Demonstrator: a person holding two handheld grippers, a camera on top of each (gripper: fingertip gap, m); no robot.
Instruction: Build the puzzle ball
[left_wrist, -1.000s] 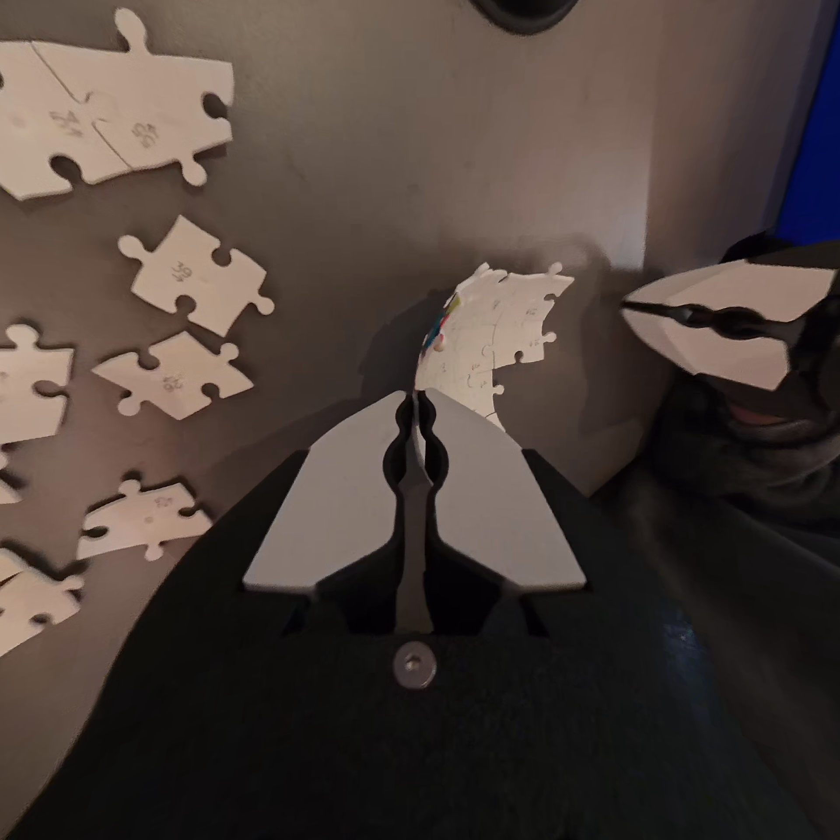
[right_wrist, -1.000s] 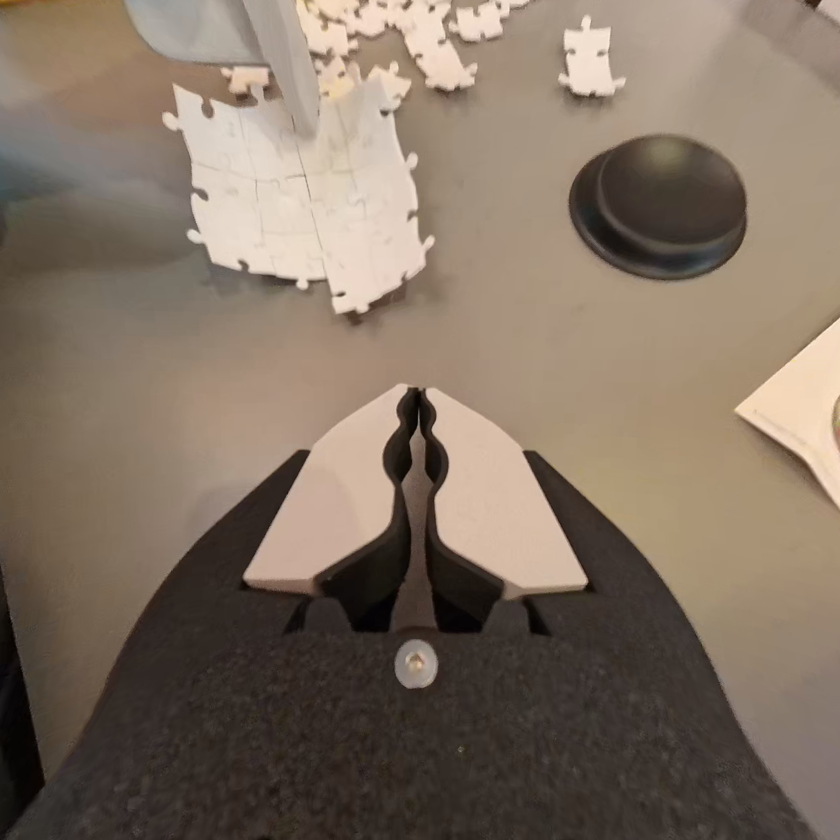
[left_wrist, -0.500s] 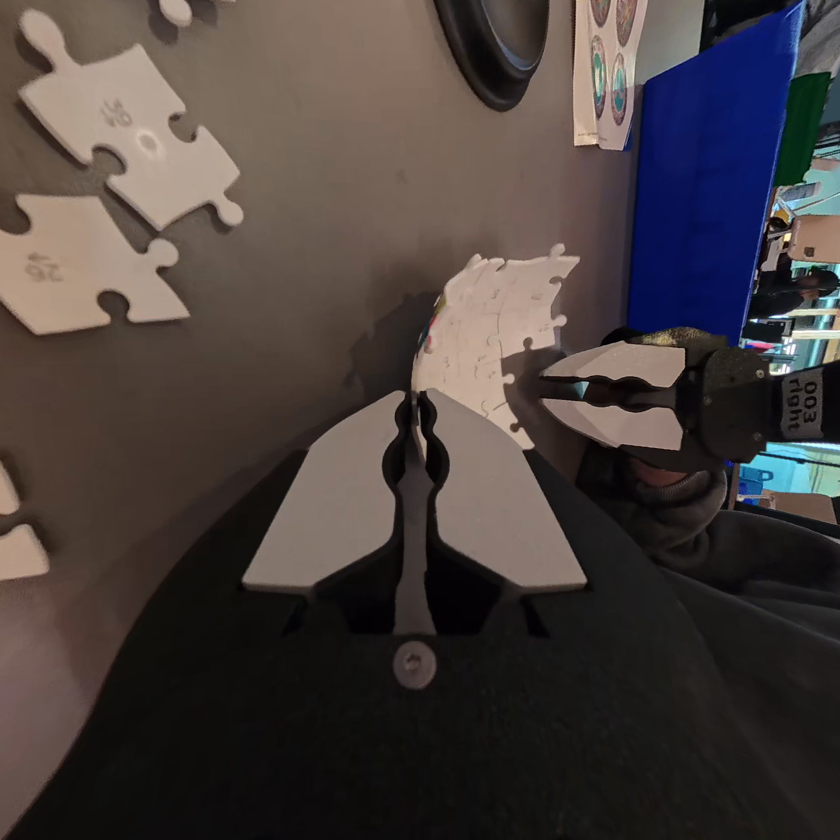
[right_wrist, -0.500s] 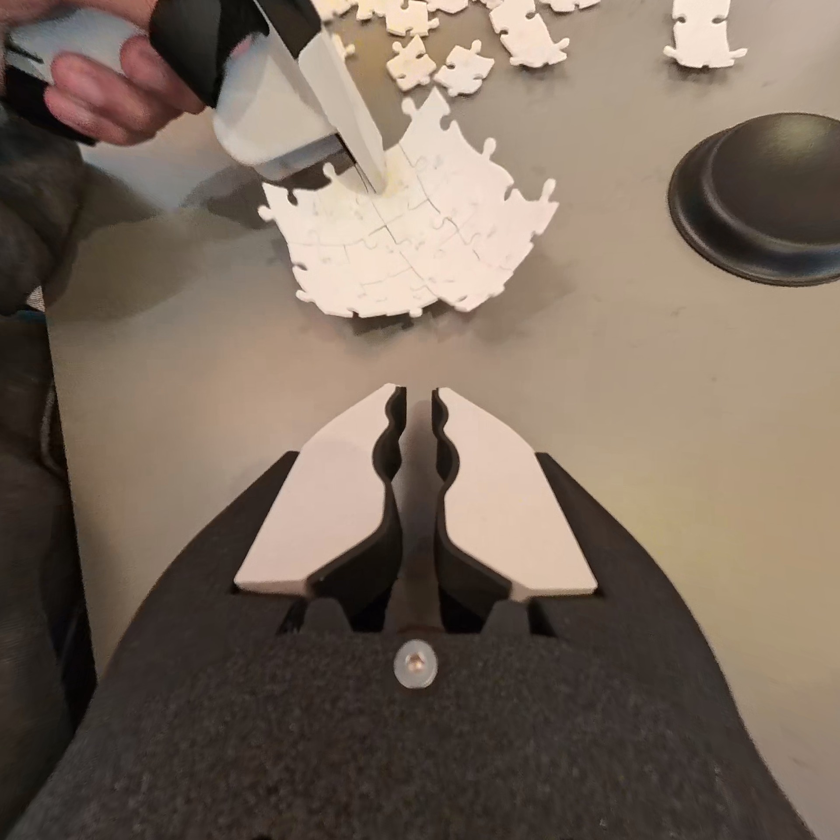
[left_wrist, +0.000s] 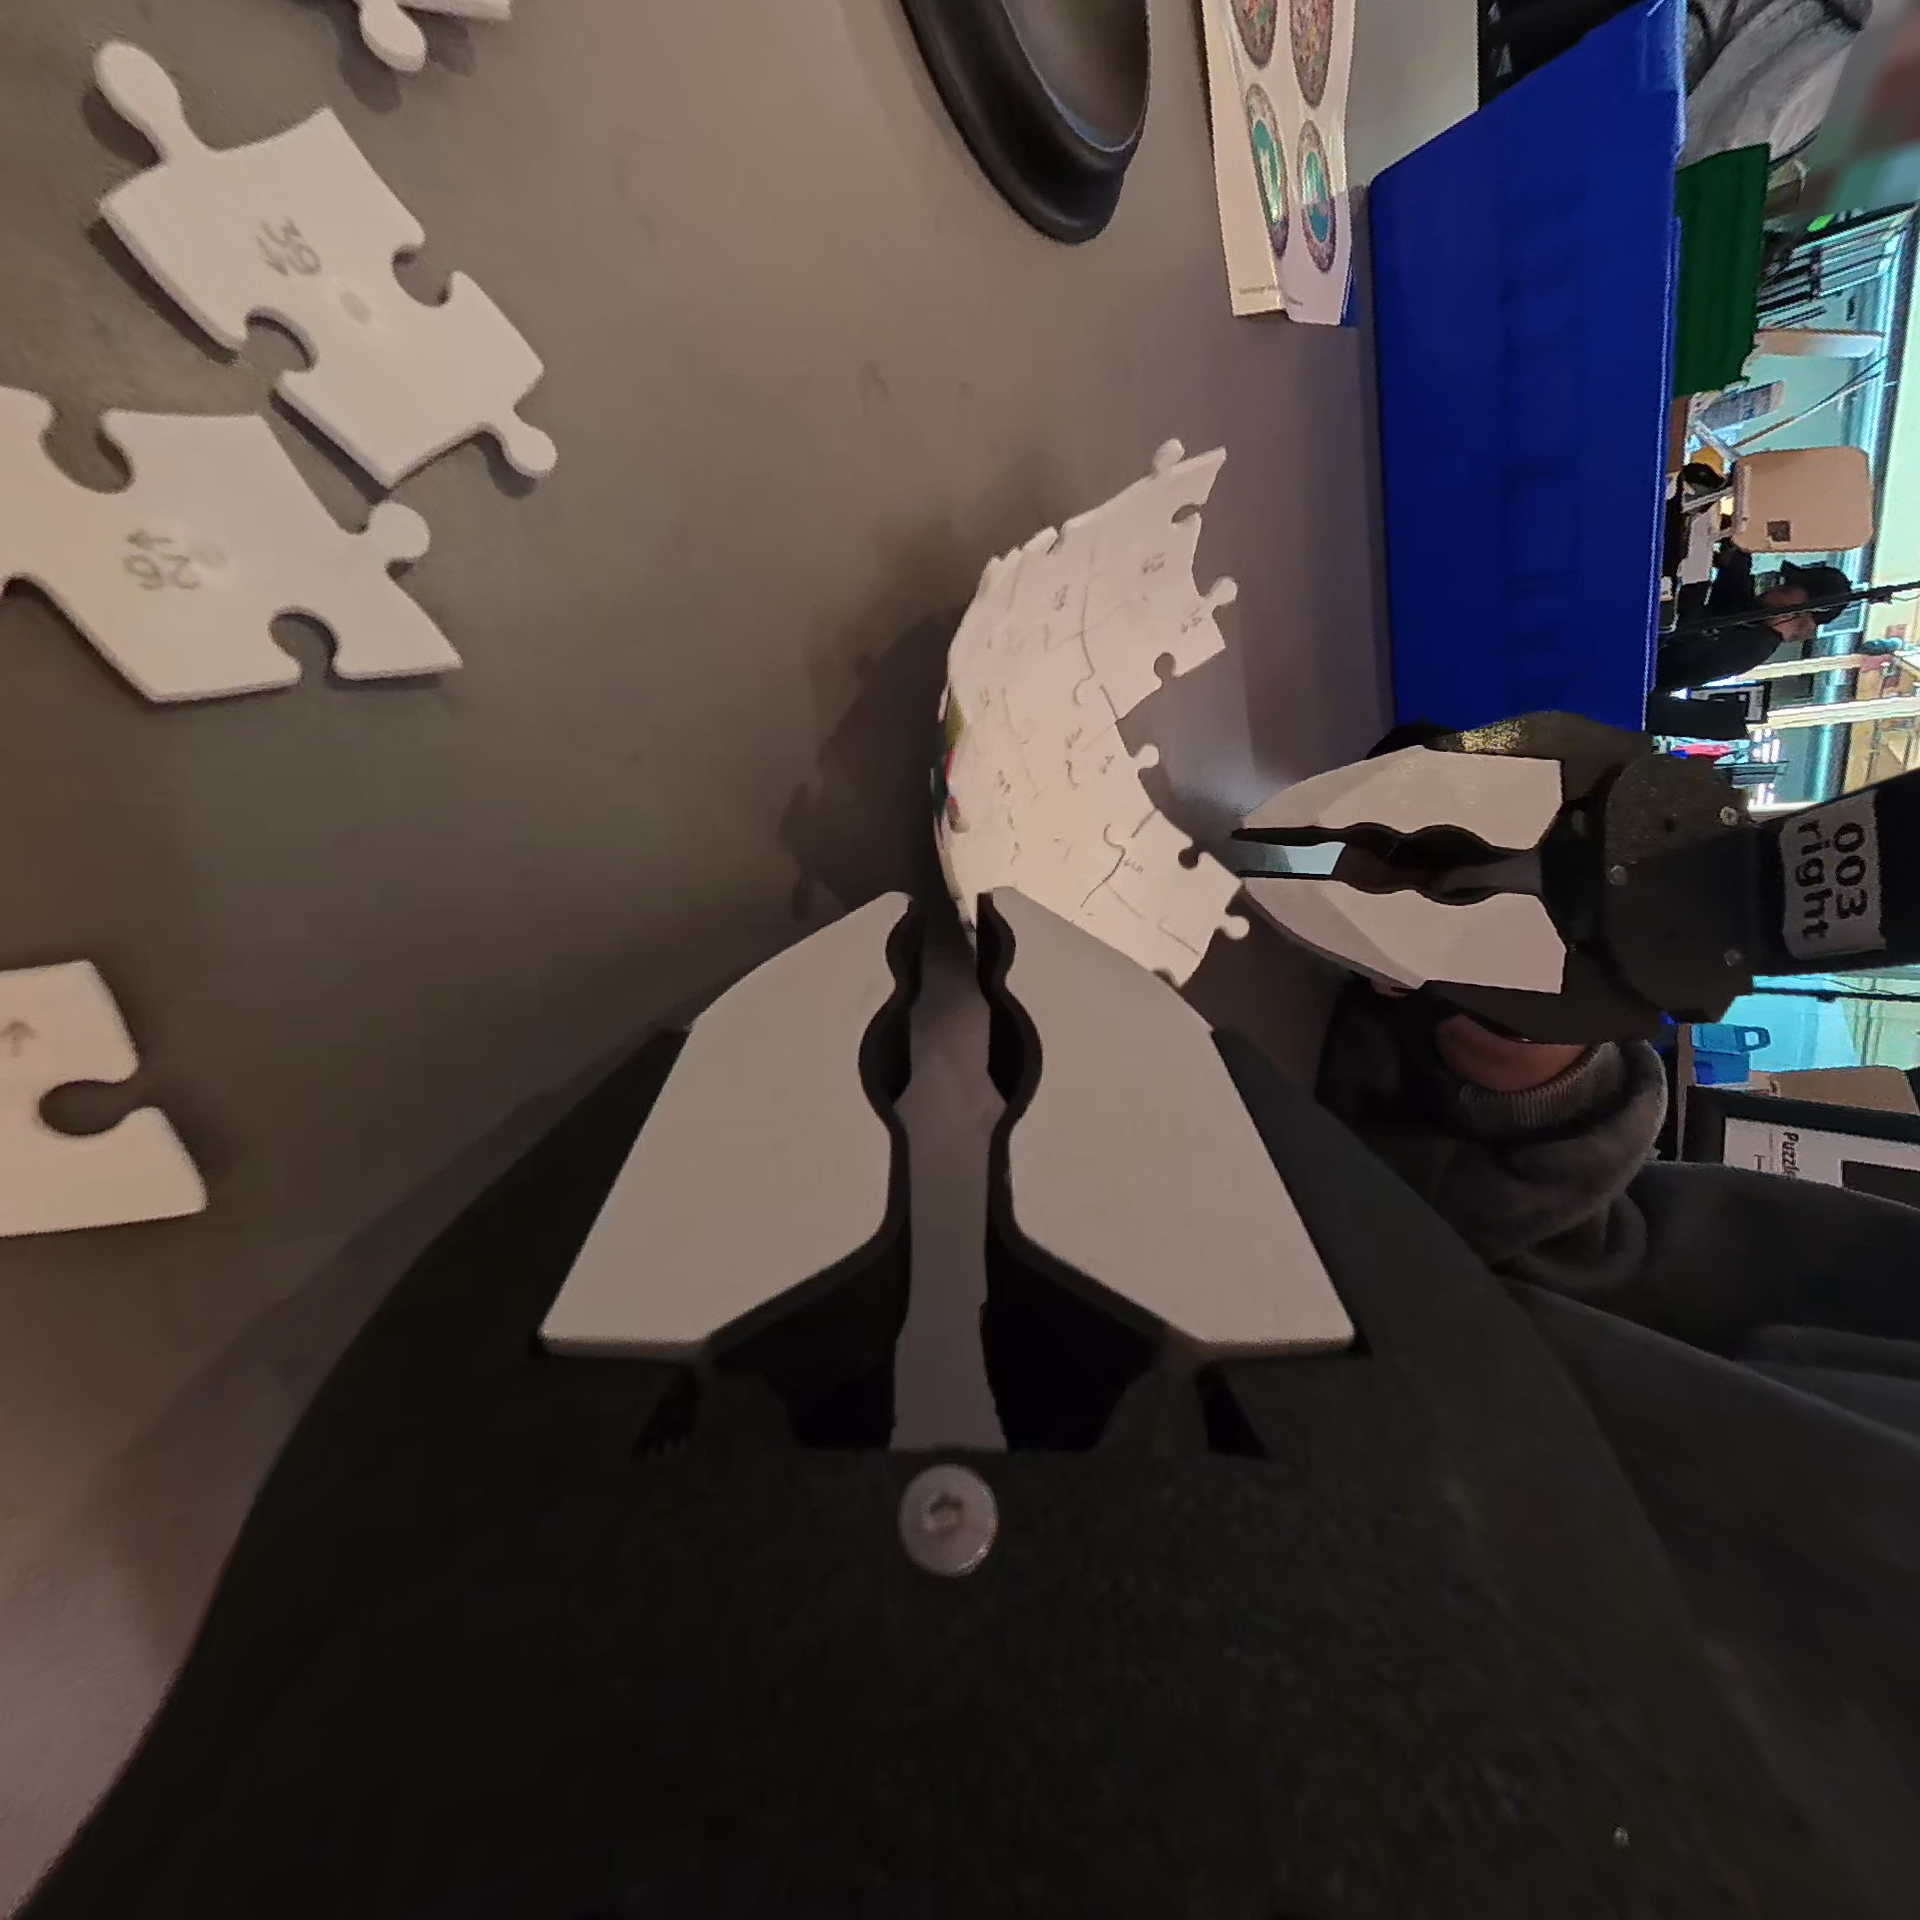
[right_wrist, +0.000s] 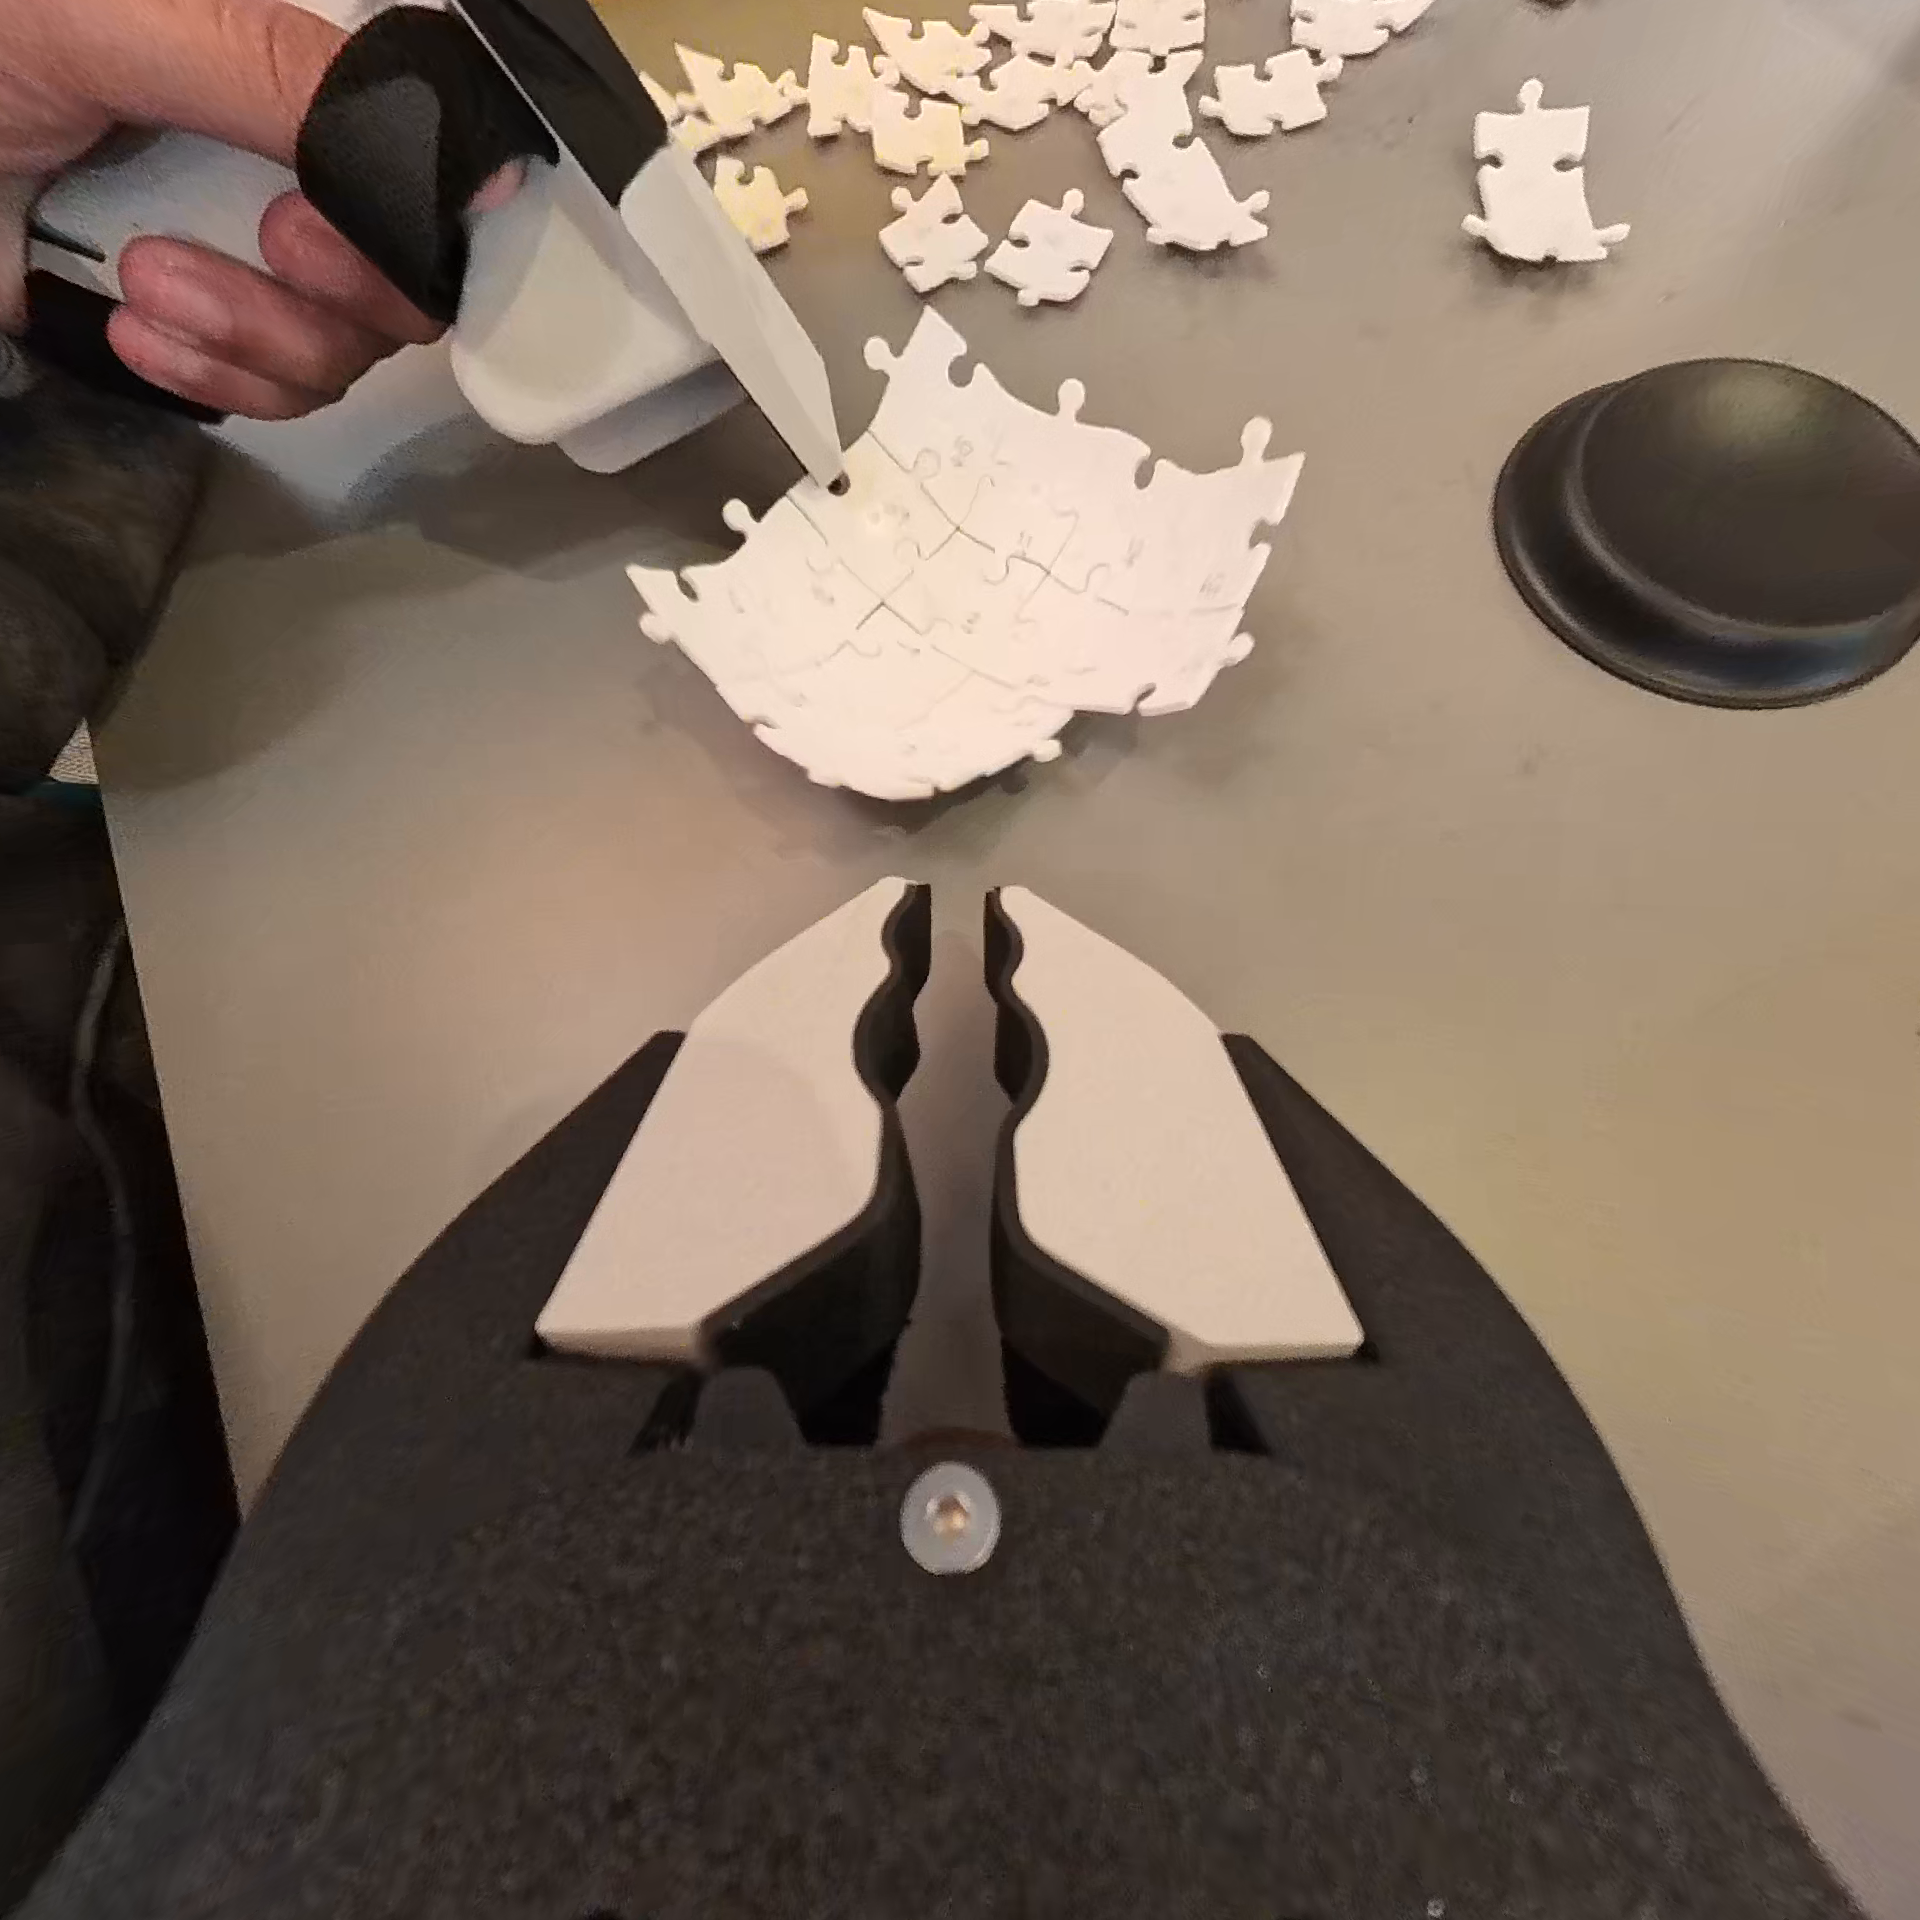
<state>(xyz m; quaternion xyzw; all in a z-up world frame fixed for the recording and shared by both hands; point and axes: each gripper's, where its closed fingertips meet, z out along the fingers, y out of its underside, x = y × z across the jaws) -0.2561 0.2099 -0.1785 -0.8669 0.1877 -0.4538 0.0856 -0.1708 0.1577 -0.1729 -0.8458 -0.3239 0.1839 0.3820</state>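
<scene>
Handing the curved shell between my two grippers

My left gripper (left_wrist: 948, 914) has its jaws narrowly parted at the rim of the curved puzzle shell (right_wrist: 966, 613), whether still pinching I cannot tell; my right gripper (right_wrist: 956, 904) stands slightly open, empty, just near of the shell's near edge; next, I judge, it must close on that edge; loose pieces (right_wrist: 1039, 125) lie far across the grey table (right_wrist: 1455, 935); the black dome stand (right_wrist: 1725, 530) at right holds nothing.

One curved puzzle shell (right_wrist: 966, 613); one black dome (right_wrist: 1725, 530); two tools.
</scene>
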